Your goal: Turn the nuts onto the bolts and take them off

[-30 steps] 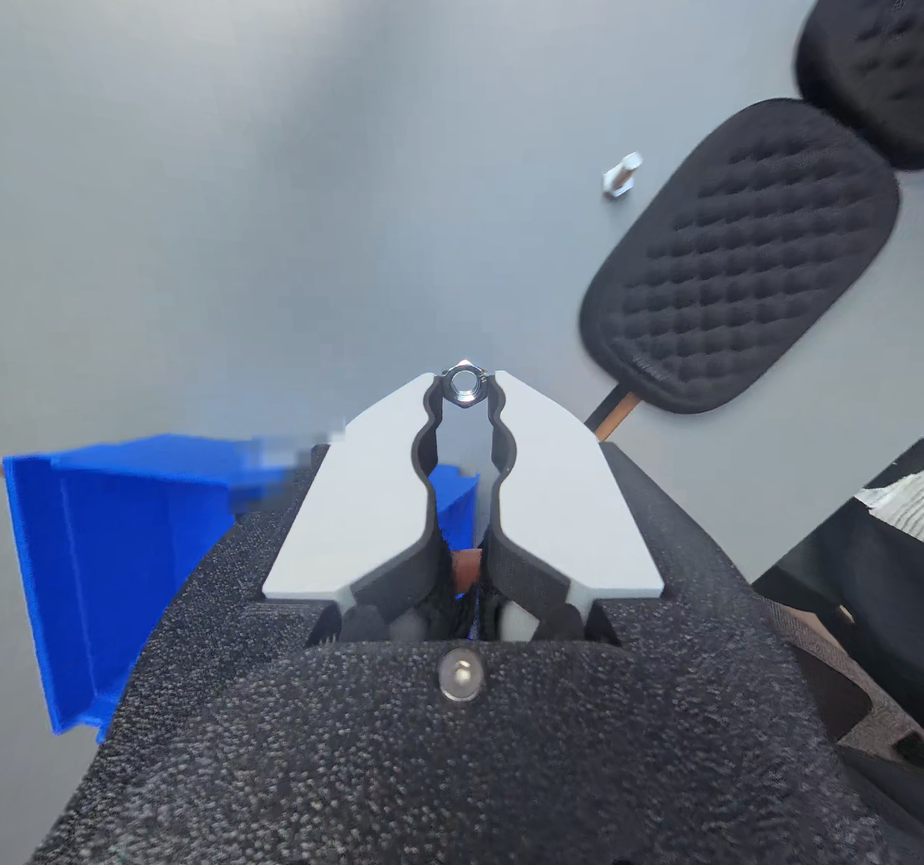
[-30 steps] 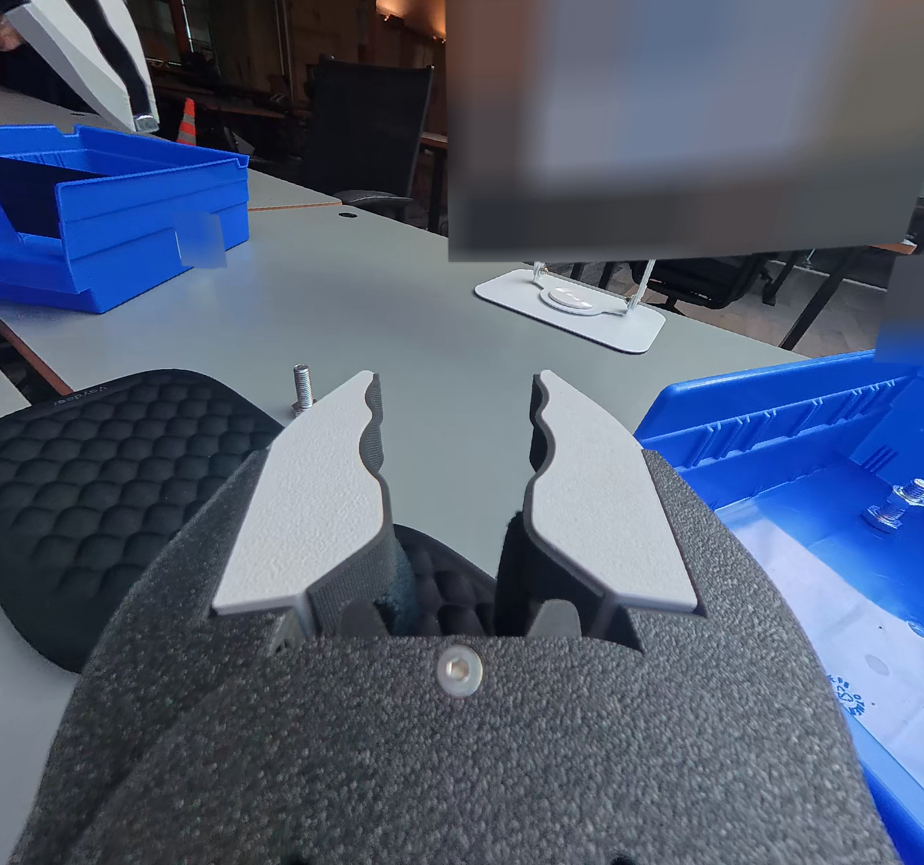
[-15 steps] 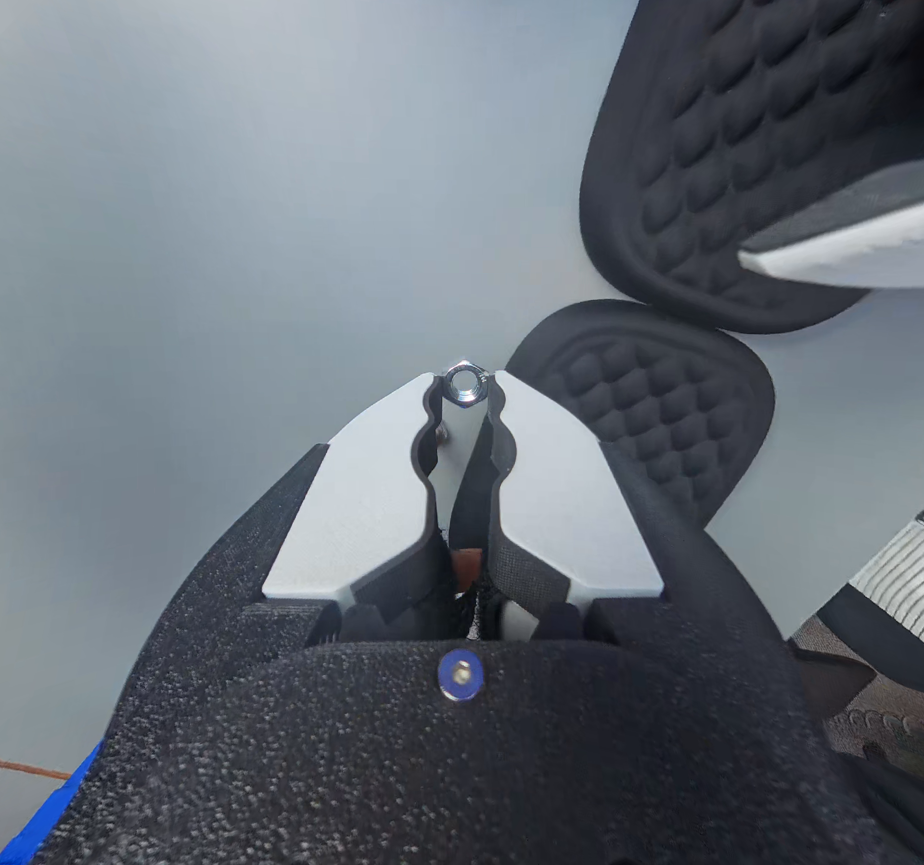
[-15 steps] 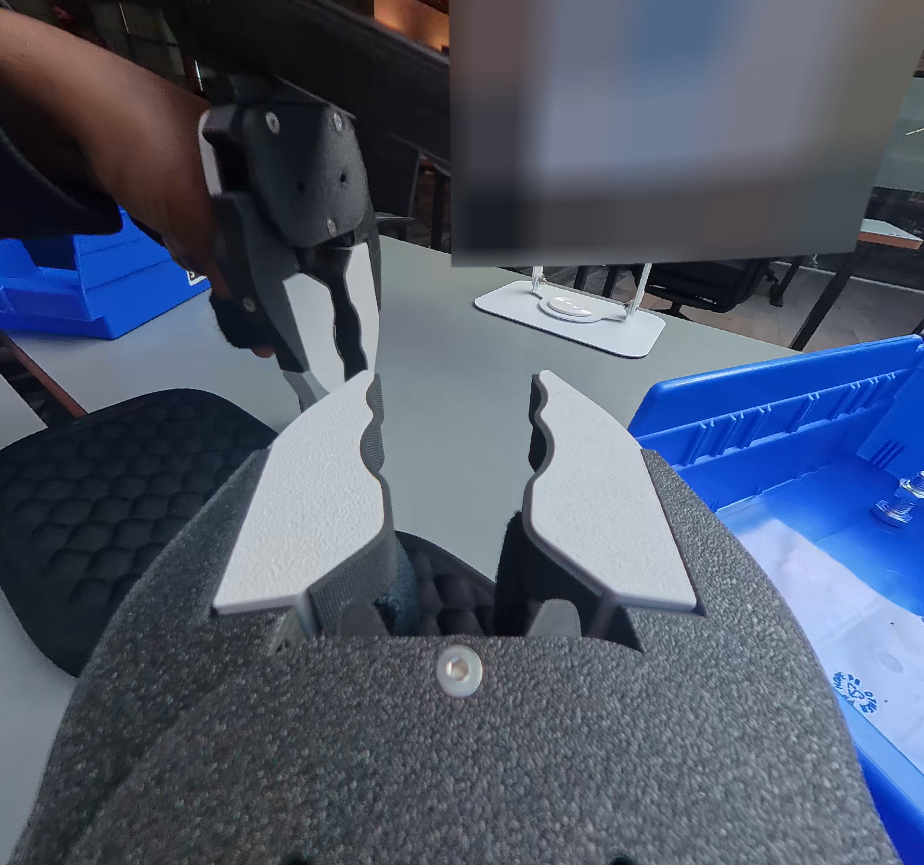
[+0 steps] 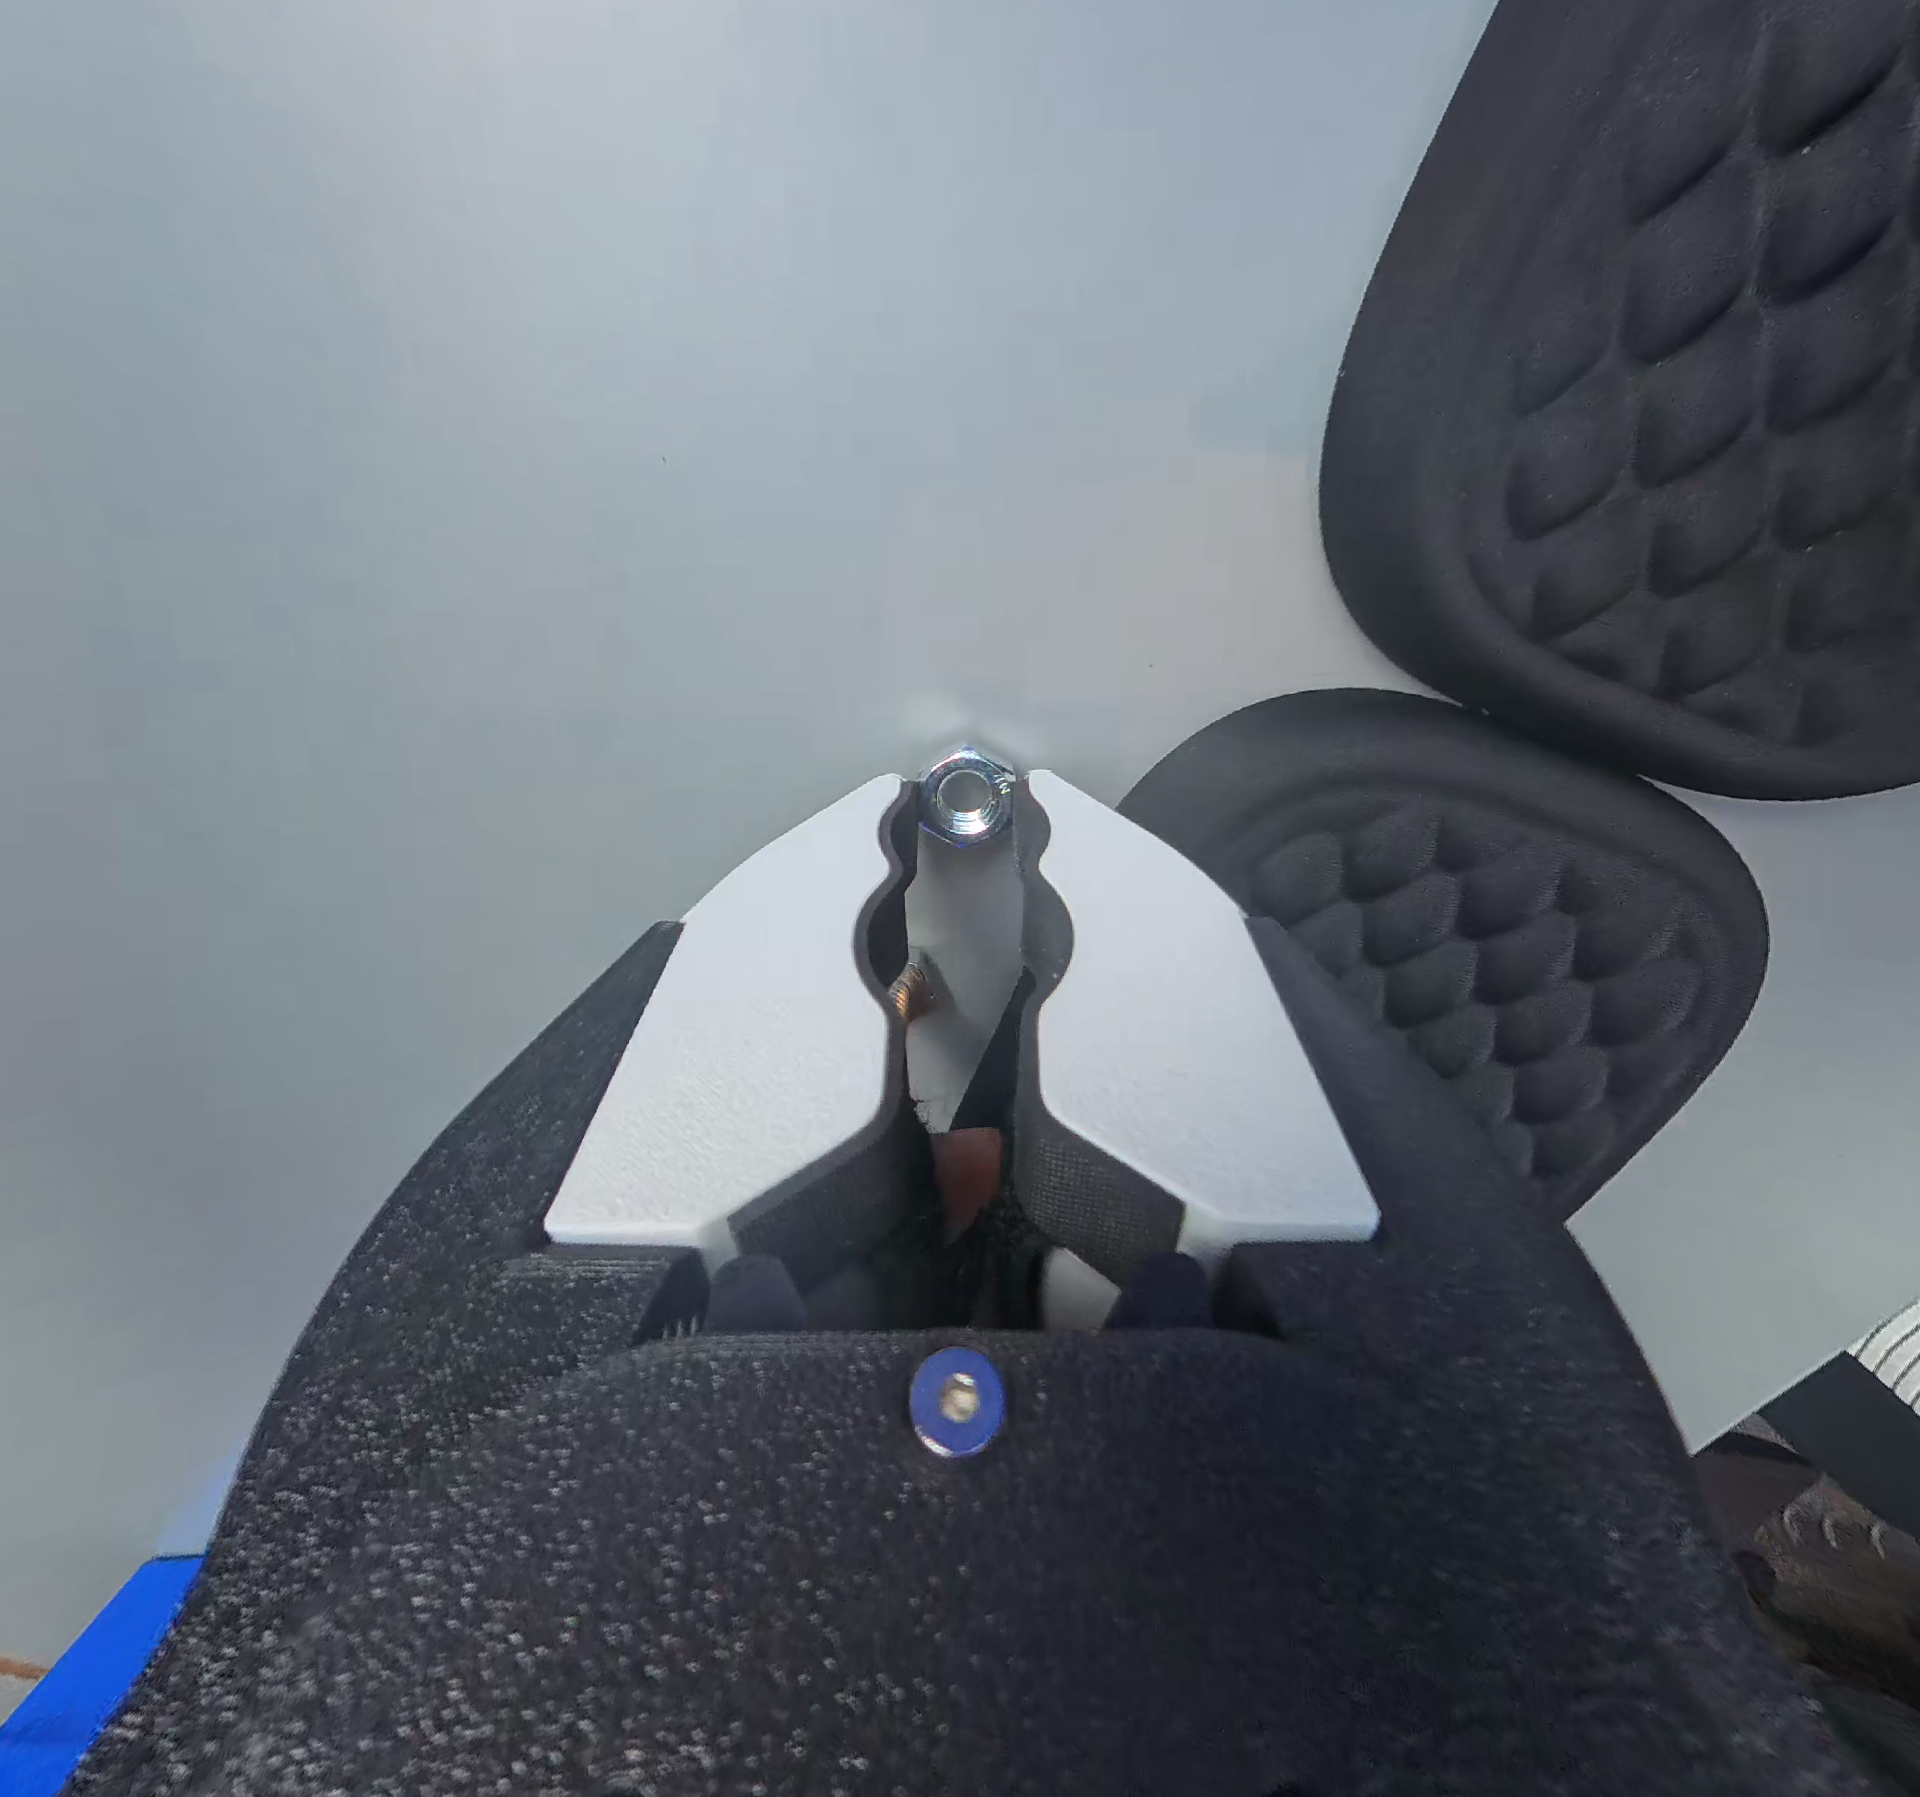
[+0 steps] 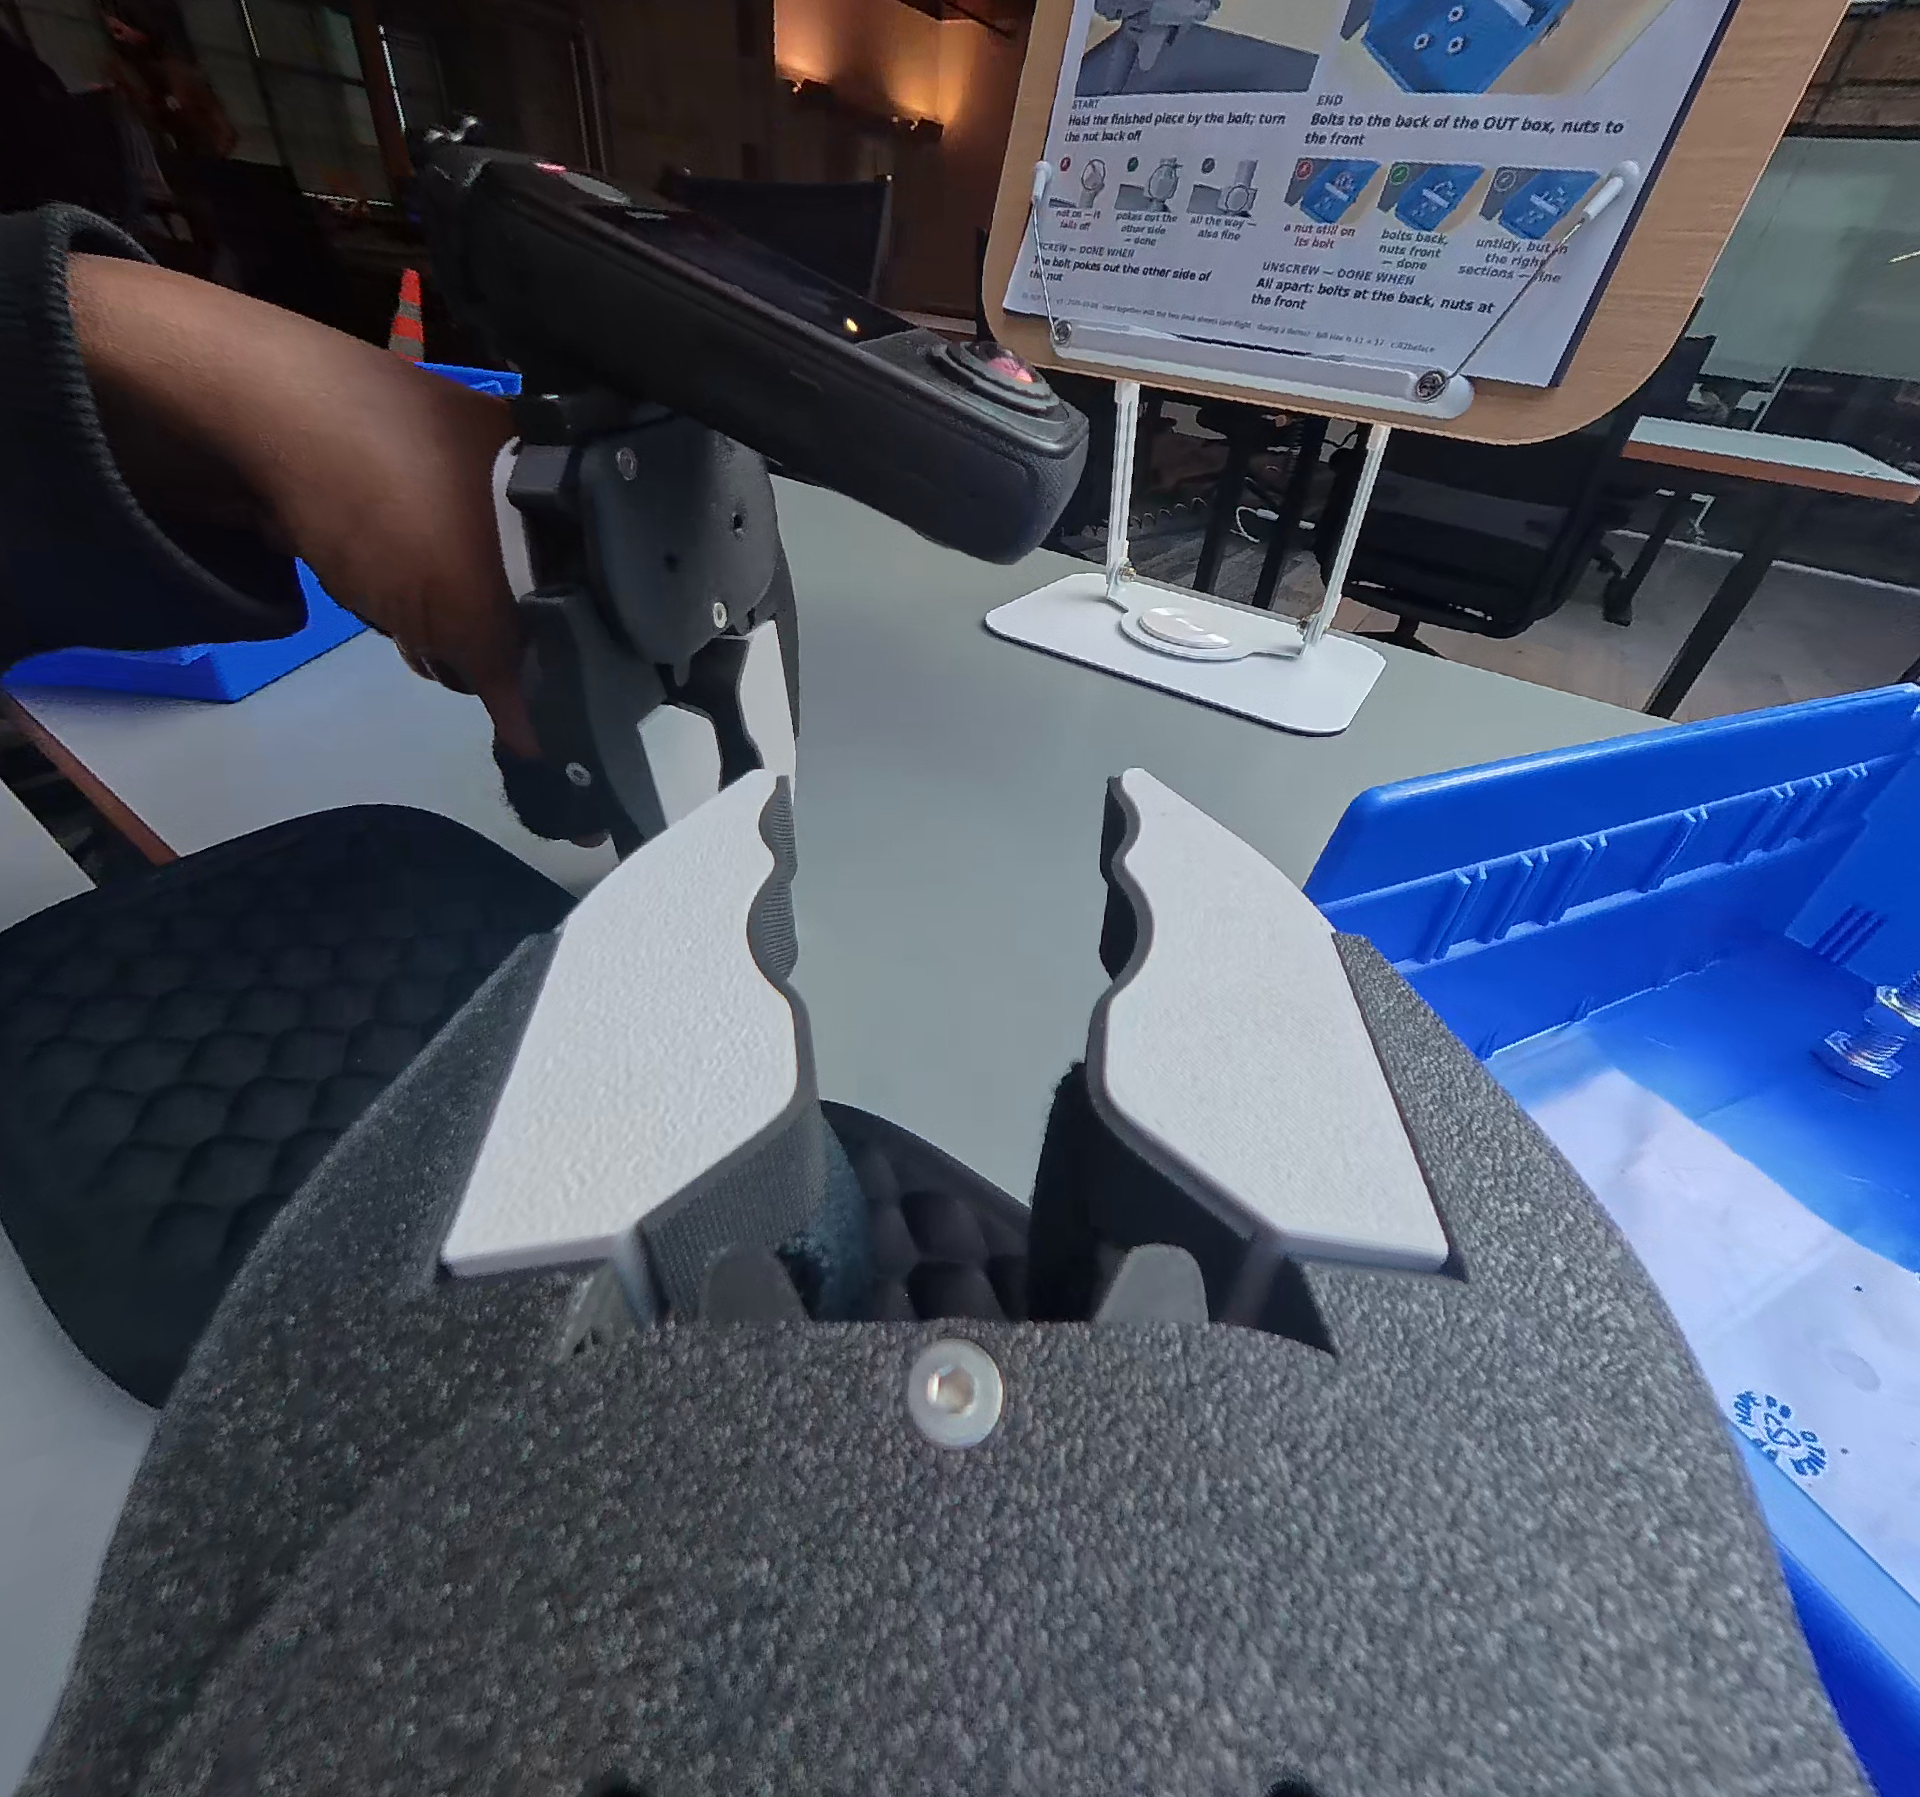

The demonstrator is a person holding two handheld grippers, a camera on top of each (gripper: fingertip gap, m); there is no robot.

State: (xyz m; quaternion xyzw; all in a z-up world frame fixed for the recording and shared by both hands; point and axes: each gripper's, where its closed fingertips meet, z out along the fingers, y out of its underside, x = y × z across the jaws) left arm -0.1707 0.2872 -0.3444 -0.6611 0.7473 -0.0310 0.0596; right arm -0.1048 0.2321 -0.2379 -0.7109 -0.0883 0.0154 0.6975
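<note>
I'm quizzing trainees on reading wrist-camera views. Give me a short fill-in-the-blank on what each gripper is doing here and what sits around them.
1. The left gripper is shut on a metal ____.
2. The right gripper has its jaws ____ and holds nothing.
3. The bin to the right of the right gripper is coloured ____.
4. The bolt seen between the left gripper's fingers stands on the grey ____.

Missing words: nut; open; blue; table

Each gripper (image 6: 948, 812) has 2 white wavy-edged fingers (image 6: 644, 1041), a black grainy body and 1 silver screw (image 6: 954, 1392).
</note>
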